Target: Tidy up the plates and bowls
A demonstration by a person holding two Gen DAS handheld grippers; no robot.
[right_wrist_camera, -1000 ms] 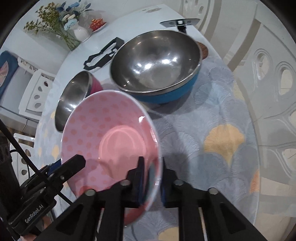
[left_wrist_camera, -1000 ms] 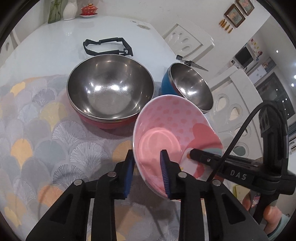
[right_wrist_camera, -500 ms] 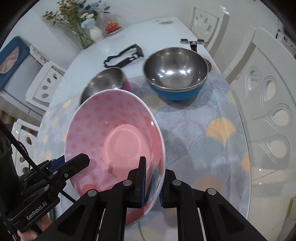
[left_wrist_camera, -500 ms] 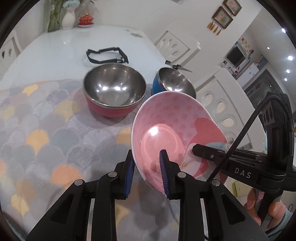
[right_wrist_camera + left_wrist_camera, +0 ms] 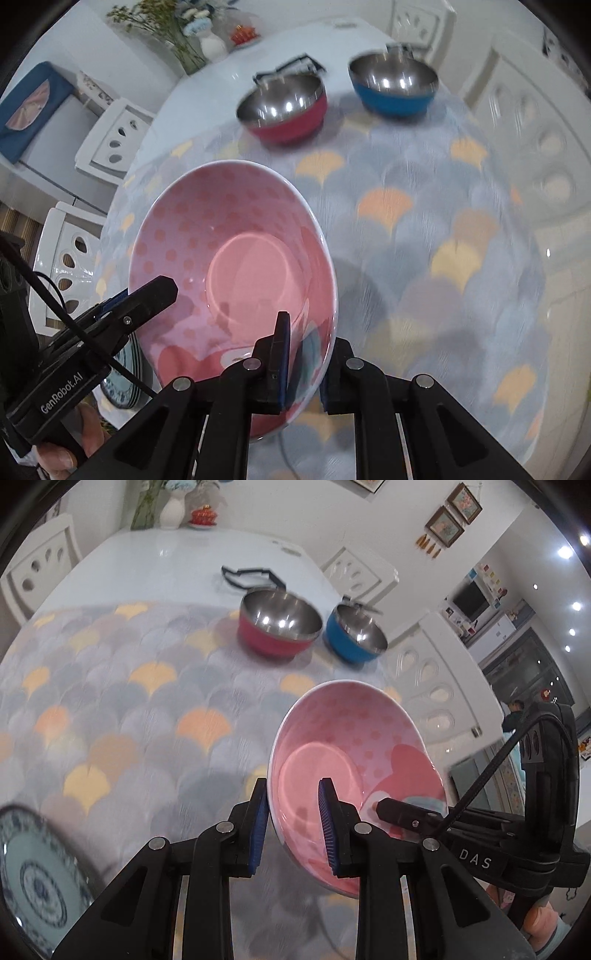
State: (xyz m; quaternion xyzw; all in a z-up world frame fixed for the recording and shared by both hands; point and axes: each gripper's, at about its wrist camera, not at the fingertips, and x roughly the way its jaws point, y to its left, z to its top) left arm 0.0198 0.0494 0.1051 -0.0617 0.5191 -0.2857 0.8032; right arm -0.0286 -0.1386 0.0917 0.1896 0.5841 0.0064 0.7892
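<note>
White chairs stand around a long table point(image 5: 155, 565) whose near half is covered by a cloth point(image 5: 122, 686) with a fan pattern. At the far left edge lies a blue-patterned plate point(image 5: 33, 882), empty. The left gripper point(image 5: 291, 827) and the right gripper point(image 5: 304, 363) each pinch one side of the rim of the pink bowl point(image 5: 236, 258), probably so that it does not tip in the air; nothing is in it. Further right, the red bowl point(image 5: 277, 627) and the blue bowl point(image 5: 352, 637) rest empty, close together.
</note>
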